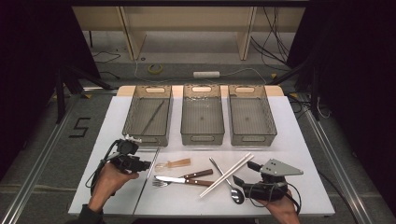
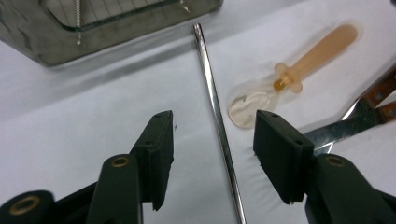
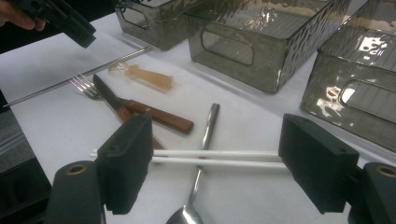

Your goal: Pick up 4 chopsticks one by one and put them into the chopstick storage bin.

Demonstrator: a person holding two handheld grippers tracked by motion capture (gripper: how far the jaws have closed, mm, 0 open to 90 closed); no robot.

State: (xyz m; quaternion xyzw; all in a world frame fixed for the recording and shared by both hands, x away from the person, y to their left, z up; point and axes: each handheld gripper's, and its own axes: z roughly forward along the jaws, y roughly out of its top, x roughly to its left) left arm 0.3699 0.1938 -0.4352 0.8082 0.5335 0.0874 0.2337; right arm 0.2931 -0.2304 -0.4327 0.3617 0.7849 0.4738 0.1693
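A thin metal chopstick (image 2: 211,88) lies on the white table (image 1: 289,140), running between the jaws of my left gripper (image 2: 214,133). The jaws stand open on either side of it without touching it. From above, the left gripper (image 1: 145,164) hovers by that chopstick (image 1: 154,162) in front of the left bin (image 1: 148,116). My right gripper (image 3: 217,140) is open, and a pair of white chopsticks (image 3: 219,157) lies crossed over a metal spoon (image 3: 205,135) just beyond its jaws. In the high view the right gripper (image 1: 243,172) sits beside the spoon's bowl.
Three smoky plastic bins stand in a row at the back; the left one holds another metal chopstick (image 1: 153,117), while the middle bin (image 1: 201,116) and right bin (image 1: 250,116) look bare. A small amber spoon (image 1: 173,163), a wood-handled knife (image 1: 184,179) and fork (image 1: 161,184) lie mid-table.
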